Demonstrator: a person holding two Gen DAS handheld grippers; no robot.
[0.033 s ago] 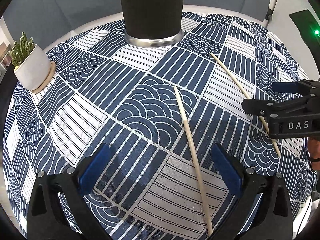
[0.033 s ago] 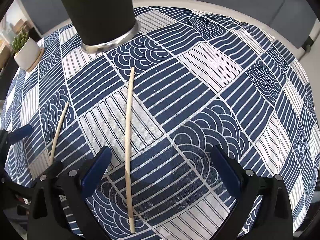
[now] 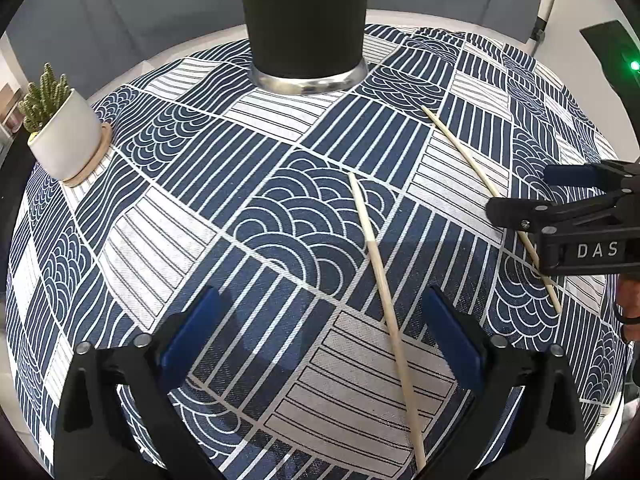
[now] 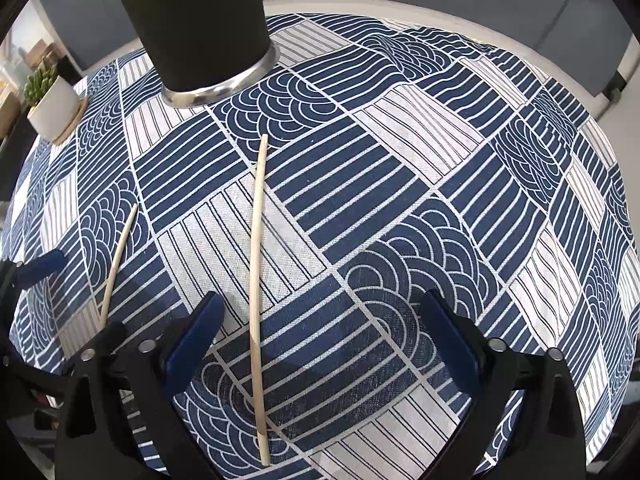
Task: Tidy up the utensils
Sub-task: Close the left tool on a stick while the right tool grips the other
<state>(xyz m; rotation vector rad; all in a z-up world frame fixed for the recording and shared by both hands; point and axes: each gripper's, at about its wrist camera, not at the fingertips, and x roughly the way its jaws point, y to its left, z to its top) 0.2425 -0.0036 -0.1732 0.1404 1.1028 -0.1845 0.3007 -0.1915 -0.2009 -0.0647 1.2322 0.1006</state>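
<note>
Two wooden chopsticks lie apart on the patterned tablecloth. In the left wrist view, one chopstick lies between my open left gripper's fingers, nearer the right one. The other chopstick lies further right, partly under my right gripper, which enters from the right. In the right wrist view, that chopstick lies between the open right gripper's fingers, nearer the left one; the first chopstick lies left. A black cup with a steel base stands upright at the back; it also shows in the right wrist view. Both grippers are empty.
A small cactus in a white pot on a wooden coaster stands at the back left of the round table; it also shows in the right wrist view. A dark device with a green light is off the table at the right.
</note>
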